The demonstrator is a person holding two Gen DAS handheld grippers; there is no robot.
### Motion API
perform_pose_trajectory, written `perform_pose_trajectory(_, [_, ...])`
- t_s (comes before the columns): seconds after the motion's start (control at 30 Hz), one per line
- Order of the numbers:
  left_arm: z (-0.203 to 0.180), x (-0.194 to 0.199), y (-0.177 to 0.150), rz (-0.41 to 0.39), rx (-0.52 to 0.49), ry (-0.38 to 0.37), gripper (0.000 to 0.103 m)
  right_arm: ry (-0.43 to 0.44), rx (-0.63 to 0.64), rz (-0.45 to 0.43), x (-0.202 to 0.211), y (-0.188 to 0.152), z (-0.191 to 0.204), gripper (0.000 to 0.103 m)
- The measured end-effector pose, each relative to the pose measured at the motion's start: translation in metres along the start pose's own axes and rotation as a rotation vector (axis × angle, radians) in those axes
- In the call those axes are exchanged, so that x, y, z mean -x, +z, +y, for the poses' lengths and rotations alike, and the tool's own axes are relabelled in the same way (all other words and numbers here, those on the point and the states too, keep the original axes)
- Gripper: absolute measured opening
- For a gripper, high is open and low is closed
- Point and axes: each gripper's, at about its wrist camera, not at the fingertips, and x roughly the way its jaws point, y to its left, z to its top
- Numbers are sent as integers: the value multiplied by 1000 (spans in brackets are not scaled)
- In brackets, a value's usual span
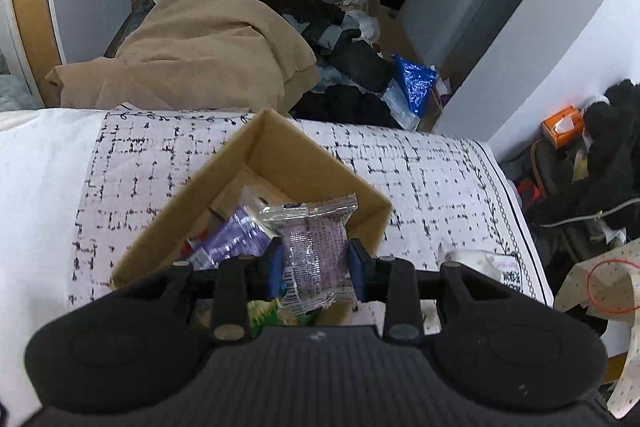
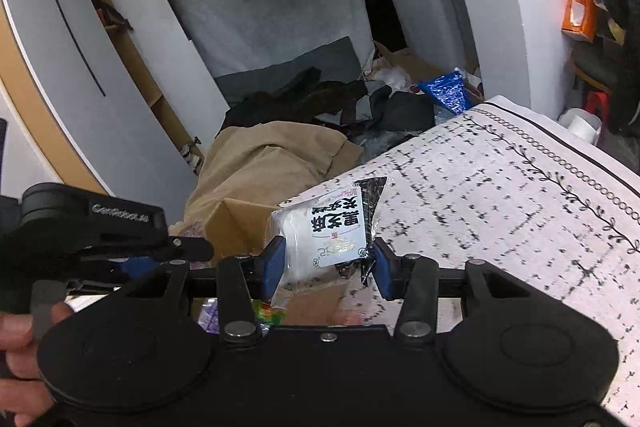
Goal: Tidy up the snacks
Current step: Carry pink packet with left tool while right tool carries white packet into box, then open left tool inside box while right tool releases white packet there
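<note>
My left gripper point(image 1: 316, 267) is shut on a clear snack packet with a purple print point(image 1: 312, 247) and holds it over the open cardboard box point(image 1: 248, 151). The box stands on a white checked cloth and holds a purple packet point(image 1: 232, 239) and other wrappers. My right gripper point(image 2: 328, 263) is shut on a white snack packet with black characters point(image 2: 332, 227), held just right of the box point(image 2: 236, 223). The left gripper's black body point(image 2: 92, 223) shows at the left of the right wrist view, beside the box.
The checked cloth point(image 1: 420, 179) covers the table, also in the right wrist view point(image 2: 500, 211). Behind its far edge lie a tan blanket point(image 1: 208, 47), dark clothes and a blue foil bag point(image 1: 416, 83). An orange tissue box point(image 1: 562, 125) sits at the right.
</note>
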Motion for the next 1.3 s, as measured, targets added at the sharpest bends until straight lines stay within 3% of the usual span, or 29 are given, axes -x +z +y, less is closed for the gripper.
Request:
perform_pose_trajectory(0.63, [31,-36,47,18,24,-35,34,-34,43,41,-26,15,55,45])
perform_pose_trajectory(0.77, [38,-36,50,33,36,-45,42,-41,49,49,-32,14,63,45])
perform_pose_trajectory(1.2, [71,-13,57,31,85,-42,52,-47,41,33,-42,28,84,45])
perform_pose_trajectory(1.3, [75,-9,58,36,89,-45,52,-35,48,24,-43,33,92,50])
